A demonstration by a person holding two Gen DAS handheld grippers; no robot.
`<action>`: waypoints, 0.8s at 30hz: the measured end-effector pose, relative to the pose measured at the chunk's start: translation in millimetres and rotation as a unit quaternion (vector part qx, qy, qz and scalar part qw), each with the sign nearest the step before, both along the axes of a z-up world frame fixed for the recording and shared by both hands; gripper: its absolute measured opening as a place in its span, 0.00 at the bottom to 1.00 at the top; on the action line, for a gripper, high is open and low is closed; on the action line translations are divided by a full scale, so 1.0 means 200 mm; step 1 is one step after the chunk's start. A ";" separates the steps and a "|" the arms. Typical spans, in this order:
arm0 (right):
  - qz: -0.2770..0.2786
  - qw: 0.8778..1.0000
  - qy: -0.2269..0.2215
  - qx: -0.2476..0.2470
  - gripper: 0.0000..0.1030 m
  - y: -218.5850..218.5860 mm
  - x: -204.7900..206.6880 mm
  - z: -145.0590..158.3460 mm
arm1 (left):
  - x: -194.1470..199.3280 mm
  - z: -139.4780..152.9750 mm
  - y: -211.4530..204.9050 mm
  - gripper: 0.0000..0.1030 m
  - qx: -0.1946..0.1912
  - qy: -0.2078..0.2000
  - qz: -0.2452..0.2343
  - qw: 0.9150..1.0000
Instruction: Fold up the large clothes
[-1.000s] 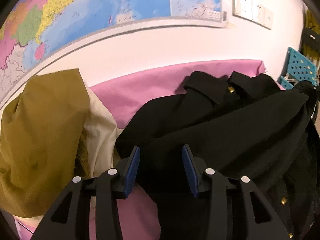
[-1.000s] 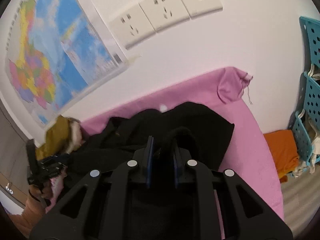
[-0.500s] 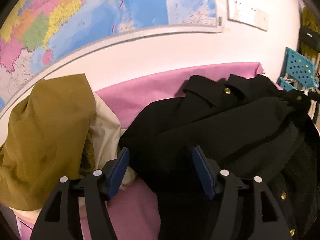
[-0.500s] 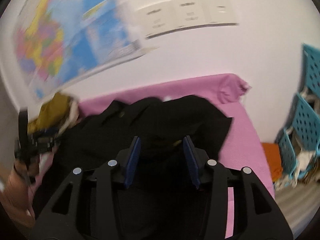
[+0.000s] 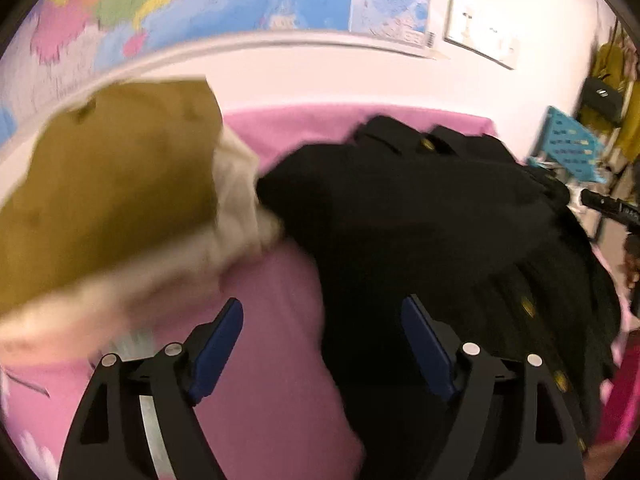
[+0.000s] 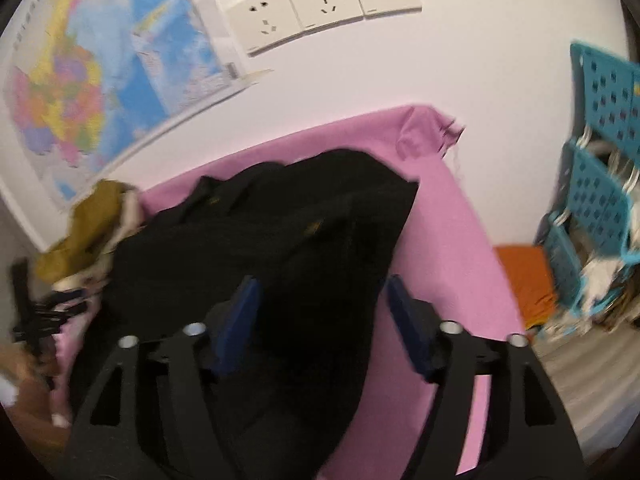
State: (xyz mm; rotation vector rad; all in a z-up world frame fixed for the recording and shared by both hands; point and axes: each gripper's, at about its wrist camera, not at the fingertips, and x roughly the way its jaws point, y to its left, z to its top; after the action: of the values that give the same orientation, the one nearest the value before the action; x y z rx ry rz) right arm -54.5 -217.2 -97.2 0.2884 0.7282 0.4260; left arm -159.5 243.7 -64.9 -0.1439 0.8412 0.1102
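Note:
A black coat (image 5: 420, 220) with gold buttons lies bunched on the pink cloth (image 5: 272, 392) that covers the table. My left gripper (image 5: 322, 340) hovers at the coat's left edge. Its jaws are opening; its blue pads (image 5: 218, 344) stand wide apart, with only the coat's hem below them and no pad pressing on it. My right gripper (image 6: 320, 316) hangs over the coat (image 6: 280, 248) at its right side. Its jaws are opening too, with black cloth lying between the pads untouched.
An olive garment with cream lining (image 5: 108, 184) is heaped left of the coat. On the wall behind hang a map (image 6: 80, 80) and sockets (image 6: 320, 8). Blue perforated baskets (image 6: 600, 184) and an orange cloth (image 6: 528, 280) stand right of the table. A hand (image 6: 24, 380) shows at the lower left.
Both grippers went from nearly shut on black cloth to wide apart and let the coat go. Both drew back from it, and the coat has settled onto the pink cloth.

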 end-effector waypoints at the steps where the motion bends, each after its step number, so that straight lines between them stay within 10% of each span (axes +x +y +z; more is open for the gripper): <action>1: 0.016 1.000 0.009 0.019 0.71 -0.02 -0.05 -0.02 | -0.05 -0.02 -0.01 0.76 -0.007 0.006 -0.005 1.000; 13: 0.103 0.990 0.072 0.067 0.76 -0.03 -0.44 -0.27 | -0.33 -0.20 -0.17 0.87 -0.098 0.050 -0.071 0.991; 20: 0.155 0.988 0.023 0.012 0.79 0.12 -0.49 -0.26 | -0.40 -0.21 -0.25 0.93 -0.152 0.053 -0.116 0.980; 24: 0.181 0.981 0.043 0.054 0.40 0.10 -0.48 -0.28 | -0.38 -0.22 -0.26 0.93 -0.158 0.051 -0.102 0.981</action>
State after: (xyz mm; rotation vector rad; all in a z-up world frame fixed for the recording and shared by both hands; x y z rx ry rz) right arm -151.1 -196.7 -153.0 0.2775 0.8469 0.8031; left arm -236.0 191.3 -107.9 -0.3505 0.9671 -0.2122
